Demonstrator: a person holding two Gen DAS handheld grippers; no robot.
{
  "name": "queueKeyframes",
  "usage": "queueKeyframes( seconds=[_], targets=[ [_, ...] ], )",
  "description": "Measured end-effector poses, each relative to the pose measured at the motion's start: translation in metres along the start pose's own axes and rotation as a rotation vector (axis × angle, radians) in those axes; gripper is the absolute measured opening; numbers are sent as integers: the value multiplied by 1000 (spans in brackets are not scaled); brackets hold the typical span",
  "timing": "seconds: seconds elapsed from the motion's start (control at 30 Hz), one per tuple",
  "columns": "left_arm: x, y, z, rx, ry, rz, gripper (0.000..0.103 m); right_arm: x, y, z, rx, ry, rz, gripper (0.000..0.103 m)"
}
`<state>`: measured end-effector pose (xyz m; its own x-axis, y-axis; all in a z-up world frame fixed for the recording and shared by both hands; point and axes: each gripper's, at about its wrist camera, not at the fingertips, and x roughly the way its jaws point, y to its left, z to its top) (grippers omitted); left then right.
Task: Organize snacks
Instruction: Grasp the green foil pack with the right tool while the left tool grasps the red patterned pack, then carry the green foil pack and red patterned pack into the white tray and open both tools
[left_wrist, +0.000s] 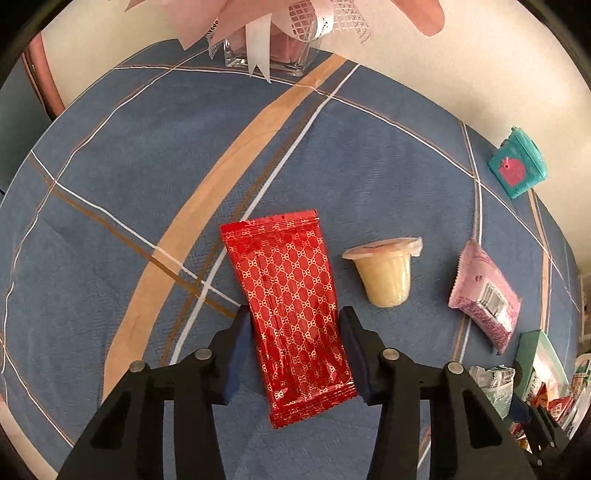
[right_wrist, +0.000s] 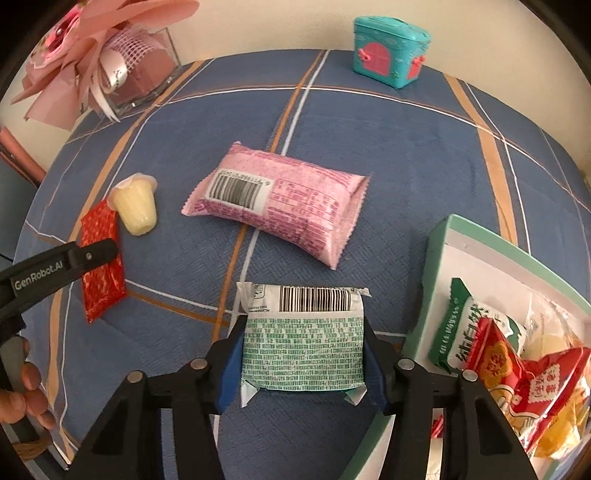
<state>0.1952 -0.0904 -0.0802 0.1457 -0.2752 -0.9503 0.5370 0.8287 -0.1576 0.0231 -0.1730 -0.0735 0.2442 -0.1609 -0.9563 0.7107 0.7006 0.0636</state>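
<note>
Wrappers look light, crinkly and slick, so each gripper takes its pack across the flat middle: left gripper (left_wrist: 295, 354) clamps red pack (left_wrist: 291, 314), right gripper (right_wrist: 301, 360) clamps green pack (right_wrist: 303, 339).

The red packet (left_wrist: 291, 310) is glossy foil with a gold pattern. The cloth (left_wrist: 129, 177) over the table is matt, woven blue fabric with a fine ribbed texture. The jelly cup (left_wrist: 386, 273) is translucent plastic under a thin film lid. The pink packet (right_wrist: 273, 203) and green-printed packet (right_wrist: 303, 343) look like smooth plastic wrap. The vase (right_wrist: 147, 77) is clear glass; the teal box (right_wrist: 388, 48) is shiny plastic.
</note>
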Motion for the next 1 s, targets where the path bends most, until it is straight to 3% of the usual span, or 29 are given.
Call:
queueKeyframes(
  seconds=[0.6,1.0],
  targets=[
    [-66,-28,-29,41,-55,-61,49,-41,-22,-11,38,-20,42,58],
    [-75,-54,-54,92,-53,-82,49,-79,-31,-39,58,-64,54,58]
  ],
)
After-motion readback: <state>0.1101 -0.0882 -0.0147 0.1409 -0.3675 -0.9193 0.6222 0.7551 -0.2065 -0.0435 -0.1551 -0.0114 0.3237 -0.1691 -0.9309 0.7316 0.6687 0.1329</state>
